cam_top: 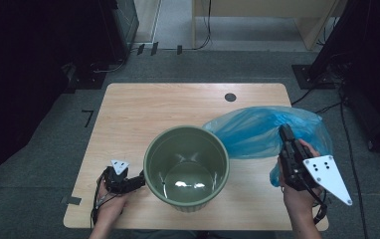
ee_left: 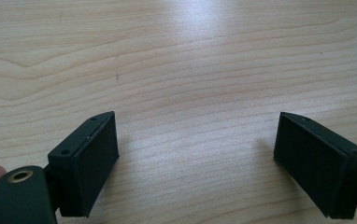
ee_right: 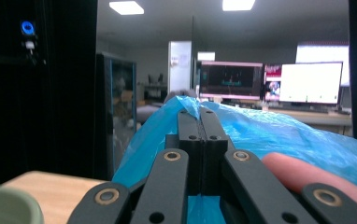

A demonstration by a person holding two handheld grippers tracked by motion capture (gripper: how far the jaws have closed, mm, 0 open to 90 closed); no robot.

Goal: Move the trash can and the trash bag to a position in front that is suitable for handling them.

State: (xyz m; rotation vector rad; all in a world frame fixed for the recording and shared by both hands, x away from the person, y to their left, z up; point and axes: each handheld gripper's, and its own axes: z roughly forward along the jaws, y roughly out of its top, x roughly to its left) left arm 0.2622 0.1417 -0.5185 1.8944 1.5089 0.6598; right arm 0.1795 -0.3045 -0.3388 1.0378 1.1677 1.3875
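A green bucket (cam_top: 186, 167) stands upright and empty at the middle front of the wooden table (cam_top: 178, 104). A blue plastic bag (cam_top: 257, 132) billows to its right, lifted off the table. My right gripper (cam_top: 284, 130) is shut on the bag's upper edge; in the right gripper view the jaws meet around the blue plastic bag (ee_right: 279, 135) at the right gripper (ee_right: 199, 112). My left gripper (cam_top: 139, 180) rests low on the table just left of the bucket. In the left gripper view the left gripper (ee_left: 195, 140) stands open over bare wood with nothing between its fingers.
A round cable hole (cam_top: 230, 97) sits near the table's far right edge. Dark equipment stands to the left and right of the table. Monitors (ee_right: 270, 81) and a cabinet show far off in the right gripper view. The bucket's rim (ee_right: 6, 200) shows at that view's lower left.
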